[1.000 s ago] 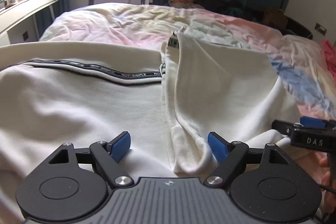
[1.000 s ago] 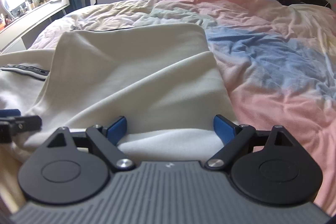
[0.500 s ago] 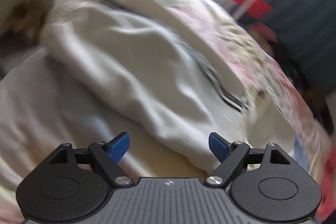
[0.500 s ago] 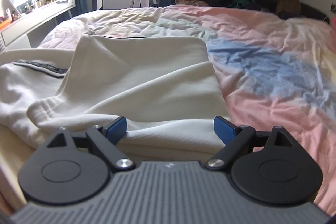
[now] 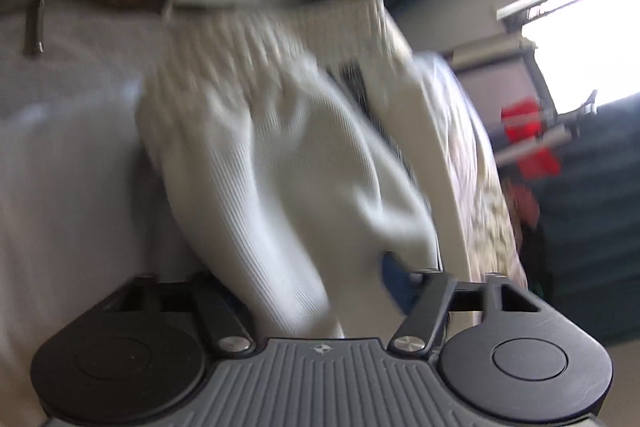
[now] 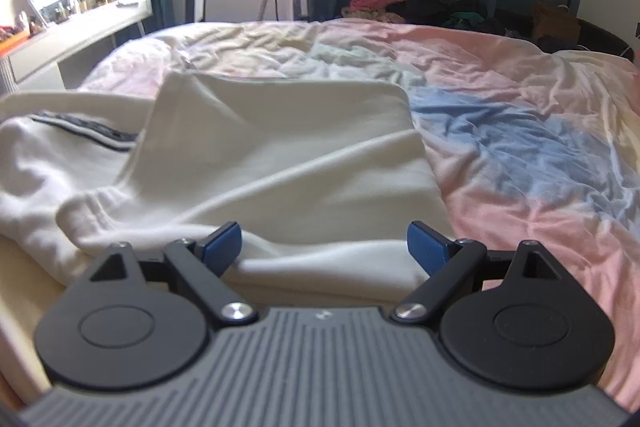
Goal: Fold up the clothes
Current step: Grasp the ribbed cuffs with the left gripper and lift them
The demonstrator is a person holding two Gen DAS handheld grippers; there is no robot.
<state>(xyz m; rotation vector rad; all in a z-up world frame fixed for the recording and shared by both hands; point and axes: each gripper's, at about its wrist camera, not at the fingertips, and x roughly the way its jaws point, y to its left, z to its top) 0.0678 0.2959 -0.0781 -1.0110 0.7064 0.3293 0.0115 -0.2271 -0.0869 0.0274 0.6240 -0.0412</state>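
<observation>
The cream sweatshirt [image 6: 248, 163] lies spread across the bed [image 6: 520, 131], one side folded over. Its ribbed sleeve [image 5: 280, 187] runs lengthwise straight out from the left gripper [image 5: 320, 287], whose jaws have just been closing on the fabric between them. The right gripper [image 6: 324, 247] hangs open just above the near hem, holding nothing.

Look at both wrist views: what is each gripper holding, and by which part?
The left gripper has just been closing on the white garment's sleeve, fabric between its jaws. The right gripper stands open, holding nothing.
</observation>
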